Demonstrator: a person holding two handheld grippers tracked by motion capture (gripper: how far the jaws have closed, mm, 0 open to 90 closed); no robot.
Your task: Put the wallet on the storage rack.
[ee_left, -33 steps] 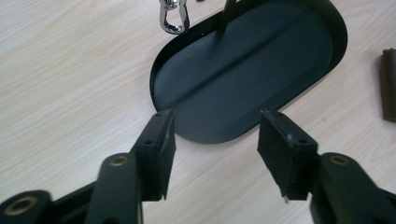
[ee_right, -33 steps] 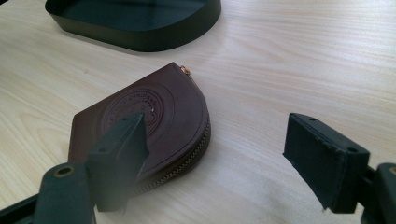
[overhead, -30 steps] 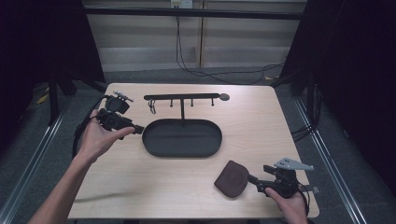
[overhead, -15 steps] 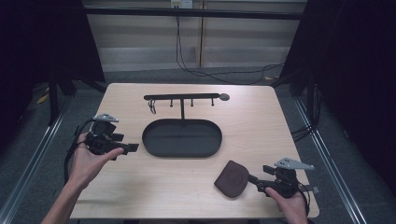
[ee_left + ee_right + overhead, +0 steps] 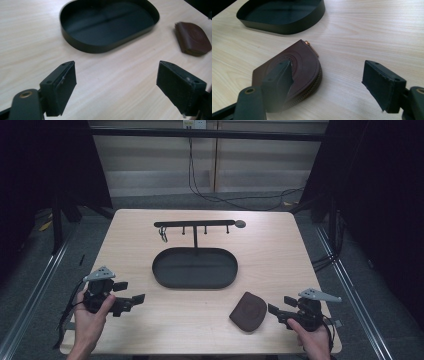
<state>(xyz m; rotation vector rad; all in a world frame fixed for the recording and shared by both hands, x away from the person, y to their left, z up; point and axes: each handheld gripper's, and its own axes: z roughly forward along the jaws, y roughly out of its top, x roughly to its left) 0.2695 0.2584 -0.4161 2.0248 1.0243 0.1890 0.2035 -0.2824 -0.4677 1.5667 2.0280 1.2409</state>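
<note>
A brown leather pouch (image 5: 248, 311) lies flat near the table's front right. Just right of it is my right gripper (image 5: 274, 313), open and pointing left at it. In the right gripper view the zipped pouch (image 5: 304, 62) sits partly behind the left jaw, and nothing is between the right gripper (image 5: 329, 80) jaws. My left gripper (image 5: 136, 300) hovers at the front left, pointing right. Its jaws have just been opening, and in its own view the left gripper (image 5: 116, 82) stands wide with bare table between them. A black oval tray (image 5: 160, 275) sits mid-table.
Behind the tray stands a black hook rack (image 5: 195, 224) with a key ring (image 5: 163, 235) hanging at its left end. The left gripper view shows the tray (image 5: 100, 47) ahead and the pouch (image 5: 192, 37) at far right. The tray wall (image 5: 287, 26) lies beyond the pouch.
My left hand has drawn back from beside the rack's left end to the table's front left, sinking lower. The right hand and the pouch have stayed put.
</note>
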